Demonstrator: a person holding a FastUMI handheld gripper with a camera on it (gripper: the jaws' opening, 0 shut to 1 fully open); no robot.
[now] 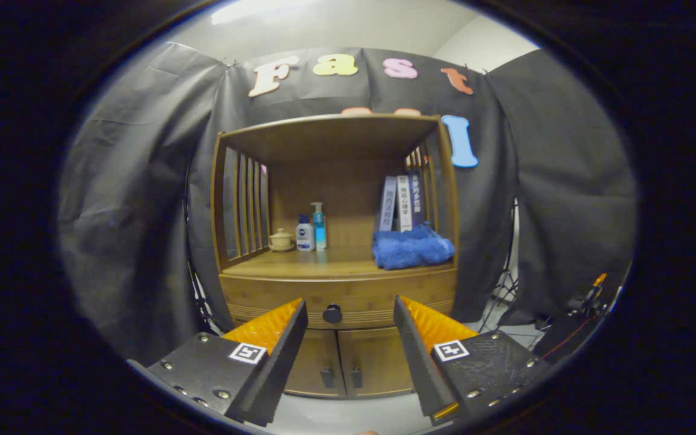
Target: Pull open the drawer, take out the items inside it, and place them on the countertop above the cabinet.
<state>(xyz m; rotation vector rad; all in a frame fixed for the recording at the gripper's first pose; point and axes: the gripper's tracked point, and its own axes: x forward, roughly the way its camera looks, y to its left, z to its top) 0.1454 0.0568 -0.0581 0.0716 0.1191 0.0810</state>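
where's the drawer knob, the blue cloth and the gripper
drawer knob (332, 313): gripper view, its round face
blue cloth (412, 247): gripper view, middle of the heap
gripper (350, 309): gripper view, midway between the open fingertips

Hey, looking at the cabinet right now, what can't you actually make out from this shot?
- Drawer contents: hidden in the gripper view, its front is shut, knob beyond the open gripper.
- Inside the lower doors: closed, partly covered by the fingers.
- Books: lower parts hidden by the blue cloth.
- Bottles: labels too small to tell.
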